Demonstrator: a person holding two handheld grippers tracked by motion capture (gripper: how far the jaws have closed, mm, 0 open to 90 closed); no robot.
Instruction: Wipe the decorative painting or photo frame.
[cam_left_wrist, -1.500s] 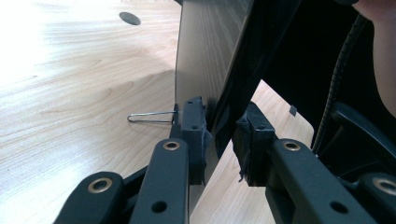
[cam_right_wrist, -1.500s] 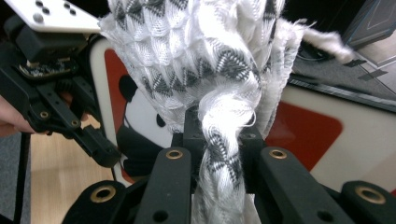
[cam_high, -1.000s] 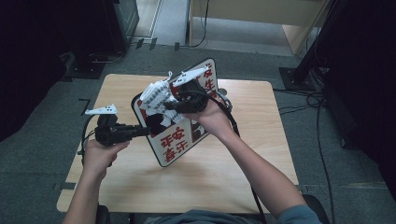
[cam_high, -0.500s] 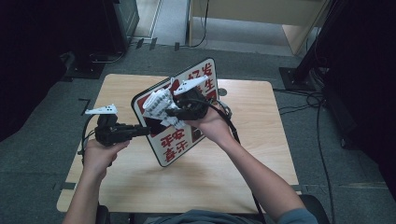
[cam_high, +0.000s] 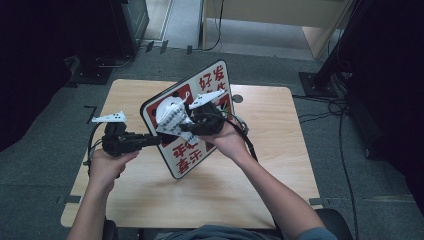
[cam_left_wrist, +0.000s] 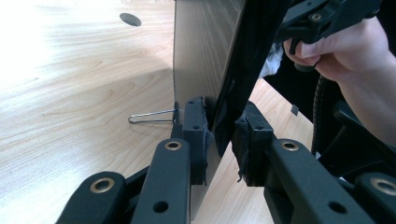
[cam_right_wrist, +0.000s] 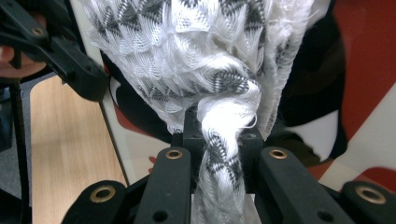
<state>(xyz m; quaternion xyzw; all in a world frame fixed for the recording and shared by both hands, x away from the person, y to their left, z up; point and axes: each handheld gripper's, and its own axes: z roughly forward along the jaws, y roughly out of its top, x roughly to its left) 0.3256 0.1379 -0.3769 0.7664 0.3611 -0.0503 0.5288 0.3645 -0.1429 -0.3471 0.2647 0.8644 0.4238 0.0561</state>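
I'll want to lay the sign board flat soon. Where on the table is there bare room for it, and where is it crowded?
The wooden table is bare along its near edge and right side, and on the far left corner. The middle is crowded: the sign board stands tilted there, clamped by the left hand-held gripper, while the right hand-held gripper presses a white cloth to it.

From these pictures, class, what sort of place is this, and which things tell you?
Probably a lab or studio: a lone wooden table on grey carpet, loose cables across the floor, and black stands nearby.
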